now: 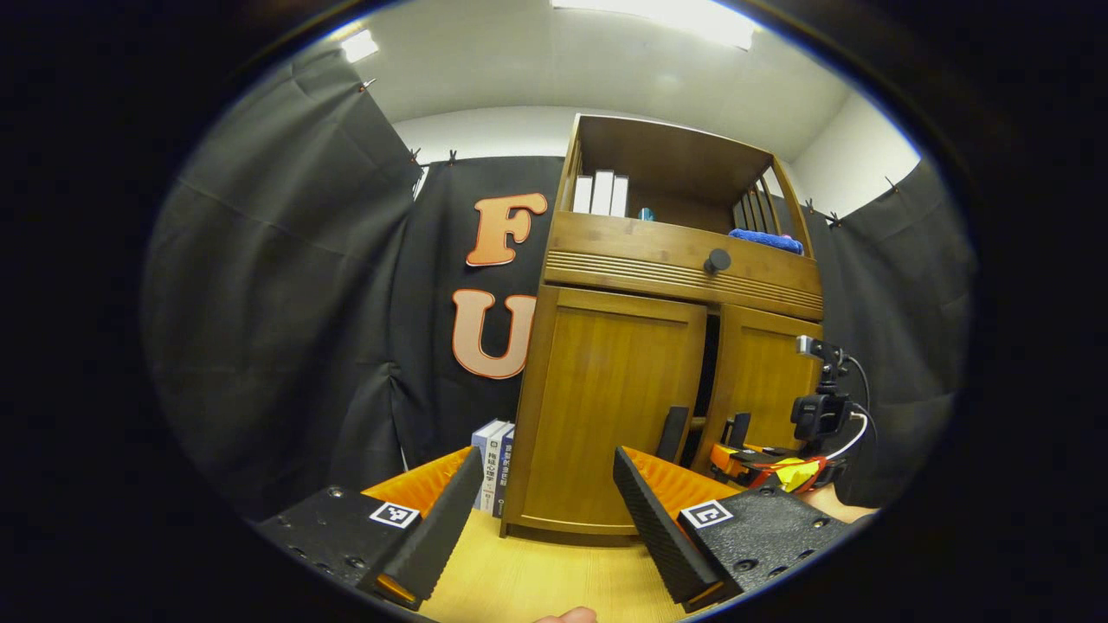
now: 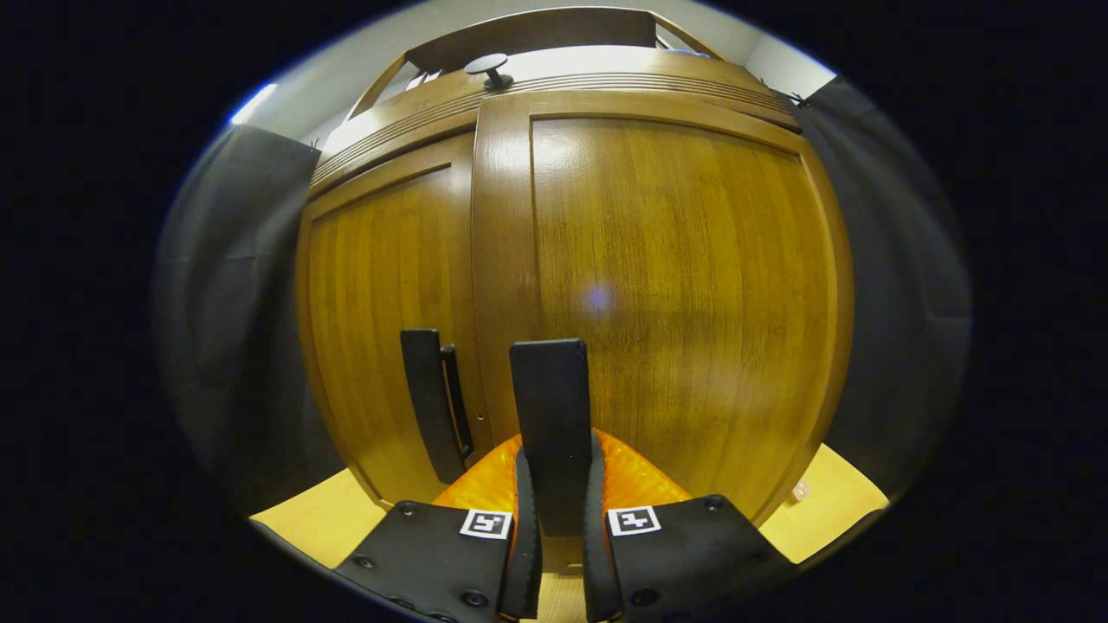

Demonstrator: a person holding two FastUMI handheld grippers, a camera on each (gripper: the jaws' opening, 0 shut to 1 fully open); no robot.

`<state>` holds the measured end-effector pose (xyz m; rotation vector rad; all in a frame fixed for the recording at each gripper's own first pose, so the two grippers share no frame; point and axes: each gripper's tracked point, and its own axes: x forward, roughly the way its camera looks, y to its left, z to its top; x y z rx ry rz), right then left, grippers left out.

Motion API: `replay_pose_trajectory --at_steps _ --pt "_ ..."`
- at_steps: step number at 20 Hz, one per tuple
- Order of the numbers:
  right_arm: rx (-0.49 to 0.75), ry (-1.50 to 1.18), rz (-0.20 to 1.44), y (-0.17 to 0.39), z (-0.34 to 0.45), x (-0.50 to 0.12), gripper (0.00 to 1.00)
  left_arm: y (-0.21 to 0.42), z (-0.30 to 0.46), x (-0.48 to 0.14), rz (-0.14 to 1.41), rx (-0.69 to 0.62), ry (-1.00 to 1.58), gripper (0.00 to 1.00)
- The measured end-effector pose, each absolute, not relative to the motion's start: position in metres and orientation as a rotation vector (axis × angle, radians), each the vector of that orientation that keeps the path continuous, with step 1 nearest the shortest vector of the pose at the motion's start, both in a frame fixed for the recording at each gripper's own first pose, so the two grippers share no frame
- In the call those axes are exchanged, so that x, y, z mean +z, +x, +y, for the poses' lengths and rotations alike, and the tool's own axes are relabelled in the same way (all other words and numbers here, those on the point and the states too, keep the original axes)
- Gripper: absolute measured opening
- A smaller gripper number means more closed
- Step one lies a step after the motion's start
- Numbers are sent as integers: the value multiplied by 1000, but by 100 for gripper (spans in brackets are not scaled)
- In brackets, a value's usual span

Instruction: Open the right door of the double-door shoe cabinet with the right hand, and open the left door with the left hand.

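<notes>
The wooden shoe cabinet (image 1: 606,260) stands just ahead on a light wooden surface. Its left door (image 1: 610,407) is closed, with a flat black handle (image 1: 673,433) at its inner edge. My left gripper (image 1: 550,528) hangs open in front of that door, a short way off and touching nothing. The right door (image 2: 684,294) stands slightly ajar, a dark gap (image 1: 710,372) showing between the doors. My right gripper (image 2: 560,463) is shut on the right door's black handle (image 2: 550,389), both fingers pressing its sides. The left door's handle (image 2: 433,402) stands just beside it.
A drawer with a round black knob (image 1: 717,260) runs above the doors. The open shelf on top holds white books (image 1: 602,192) and a blue cloth (image 1: 766,240). More books (image 1: 493,463) stand against the cabinet's left side. Black curtains (image 1: 286,303) close in all around.
</notes>
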<state>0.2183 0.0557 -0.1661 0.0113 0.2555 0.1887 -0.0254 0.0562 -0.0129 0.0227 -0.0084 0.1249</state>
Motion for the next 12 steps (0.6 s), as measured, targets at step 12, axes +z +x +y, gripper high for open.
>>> replay_pose_trajectory --at_steps 12 --pt "106 -16 241 139 -8 -143 27 16 -10 -18 -6 -57 18 92"
